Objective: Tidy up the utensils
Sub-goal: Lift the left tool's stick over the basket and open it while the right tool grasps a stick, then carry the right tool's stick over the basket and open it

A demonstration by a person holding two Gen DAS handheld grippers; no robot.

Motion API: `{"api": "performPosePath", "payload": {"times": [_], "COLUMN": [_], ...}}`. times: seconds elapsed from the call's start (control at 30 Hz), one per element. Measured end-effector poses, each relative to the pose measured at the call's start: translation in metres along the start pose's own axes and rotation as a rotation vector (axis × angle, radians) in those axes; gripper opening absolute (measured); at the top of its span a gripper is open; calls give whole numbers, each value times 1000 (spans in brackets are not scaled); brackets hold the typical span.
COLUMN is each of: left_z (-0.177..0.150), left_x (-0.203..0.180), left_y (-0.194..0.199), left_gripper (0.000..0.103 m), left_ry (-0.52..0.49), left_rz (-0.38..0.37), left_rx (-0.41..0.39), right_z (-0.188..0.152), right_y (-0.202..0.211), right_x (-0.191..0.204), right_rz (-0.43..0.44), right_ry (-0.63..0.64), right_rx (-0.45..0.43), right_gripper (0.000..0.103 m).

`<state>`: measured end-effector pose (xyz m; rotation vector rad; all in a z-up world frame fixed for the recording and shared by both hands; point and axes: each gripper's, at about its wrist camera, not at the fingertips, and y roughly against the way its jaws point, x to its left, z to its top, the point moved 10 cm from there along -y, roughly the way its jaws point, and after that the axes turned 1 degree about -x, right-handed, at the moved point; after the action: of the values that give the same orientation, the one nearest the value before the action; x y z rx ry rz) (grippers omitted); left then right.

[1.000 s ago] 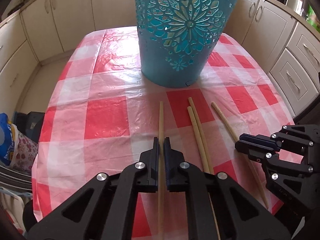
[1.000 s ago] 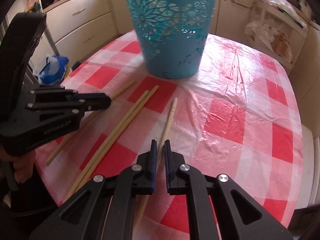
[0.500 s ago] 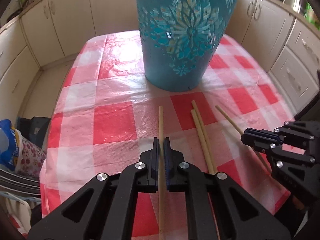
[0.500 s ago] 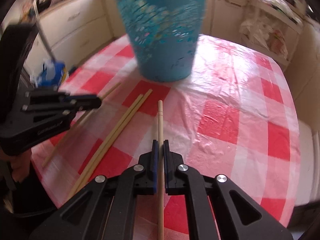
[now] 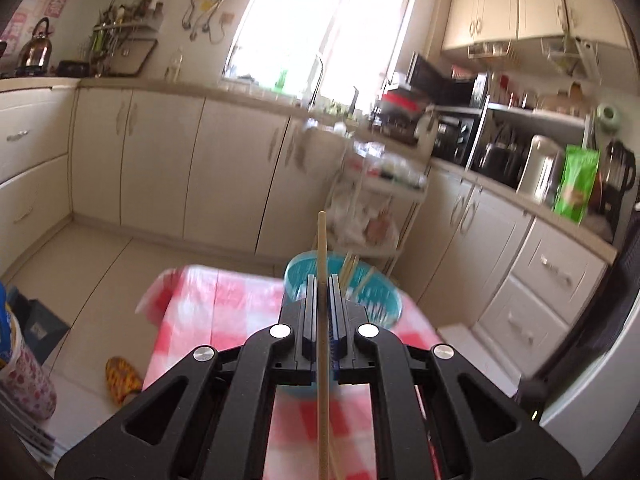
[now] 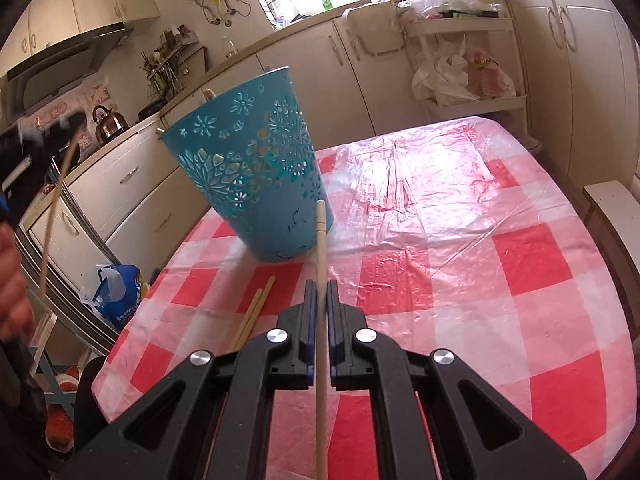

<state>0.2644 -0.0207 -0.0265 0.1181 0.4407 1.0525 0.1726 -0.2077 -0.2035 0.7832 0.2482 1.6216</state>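
My left gripper (image 5: 321, 280) is shut on a wooden chopstick (image 5: 322, 248), held high above the table; the stick points over the open top of the teal cut-out basket (image 5: 372, 308), which holds several chopsticks. My right gripper (image 6: 319, 286) is shut on another chopstick (image 6: 320, 240), lifted above the checked tablecloth and pointing at the basket (image 6: 252, 176). Two chopsticks (image 6: 256, 304) lie on the cloth left of the right gripper. The left gripper and its stick show blurred at the far left of the right wrist view (image 6: 52, 184).
The red-and-white checked tablecloth (image 6: 460, 264) covers the table. Cream kitchen cabinets (image 5: 160, 168) surround it. A white trolley with bags (image 6: 460, 68) stands behind the table. A blue bag (image 6: 116, 288) and a slipper (image 5: 120, 380) lie on the floor at the left.
Both grippers have lifted their chopsticks off the cloth. The left one has risen far and tilted up, now looking over the basket's rim. The right one has risen slightly.
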Motion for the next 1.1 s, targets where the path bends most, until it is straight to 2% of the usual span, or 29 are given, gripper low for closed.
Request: {"api": "performPosePath", "payload": {"times": [0.13, 0.3, 0.4, 0.47, 0.63, 0.83, 0.87, 0.93, 1.0, 1.1], "left_z": [39, 80, 96, 96, 65, 21, 16, 5, -2, -9], "left_x": [-16, -25, -25, -24, -19, -6, -5, -1, 9, 27], "left_y": [-14, -45, -66, -82, -119, -121, -119, -114, -102, -75], "left_gripper": [5, 5, 5, 5, 5, 6, 8, 20, 54, 62], "left_ry": [-26, -20, 2, 9, -17, -43, -47, -58, -54, -34], "left_rz": [-26, -18, 8, 31, 72, 86, 85, 90, 118, 167], "left_rx": [-90, -197, -265, -277, -171, -61, -48, -14, -5, -37], "right_z": [0, -2, -3, -3, -4, -3, -3, -3, -3, -1], "right_y": [-2, -3, -3, -3, -3, -3, -3, -3, -3, 2], "right_x": [1, 3, 3, 3, 3, 2, 1, 1, -1, -1], "right_rz": [6, 11, 20, 22, 29, 27, 28, 29, 34, 49], "right_ry": [6, 3, 0, 0, -5, -7, -9, -15, -24, -33], "right_rx": [10, 12, 10, 9, 10, 12, 13, 13, 11, -9], "right_gripper": [6, 6, 6, 6, 6, 6, 6, 6, 6, 6]}}
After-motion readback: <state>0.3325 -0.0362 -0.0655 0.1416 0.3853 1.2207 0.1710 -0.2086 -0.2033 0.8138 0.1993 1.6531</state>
